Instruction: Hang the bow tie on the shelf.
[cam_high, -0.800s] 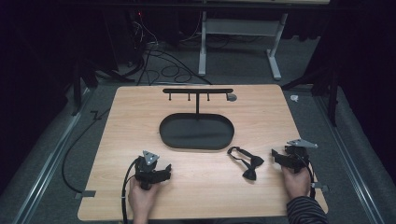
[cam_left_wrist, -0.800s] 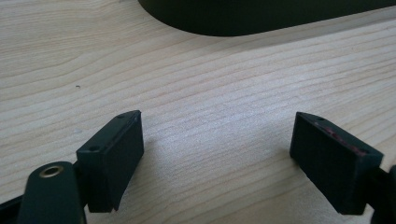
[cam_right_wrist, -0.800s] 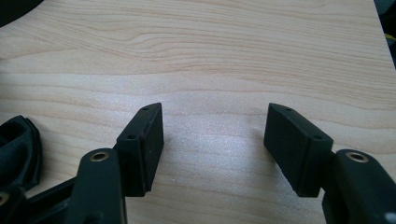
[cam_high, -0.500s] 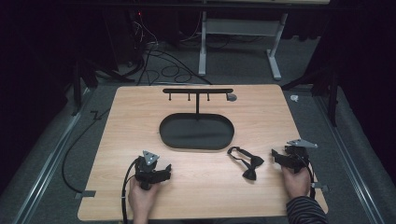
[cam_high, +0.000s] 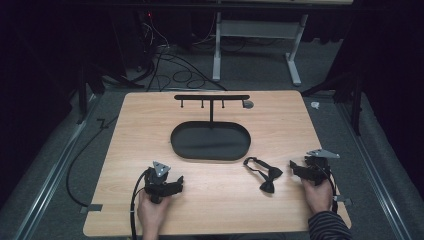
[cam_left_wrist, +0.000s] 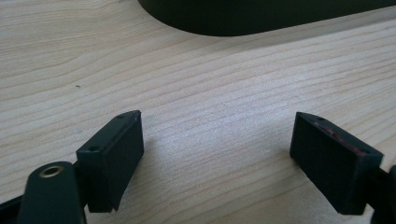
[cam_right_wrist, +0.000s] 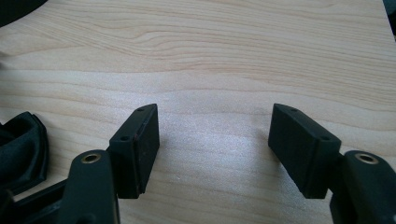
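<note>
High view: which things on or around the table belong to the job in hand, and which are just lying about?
In the job:
- black bow tie, nearest the right gripper
- left gripper, jaws open over bare wood
- black oval tray with its hook stand, probably

Lying about:
- cables on the floor
- white desk frame behind the table

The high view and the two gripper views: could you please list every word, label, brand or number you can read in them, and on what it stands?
There are none: no text can be read on the table, the black oval tray, the hook stand, the bow tie, the left gripper or the right gripper.
</note>
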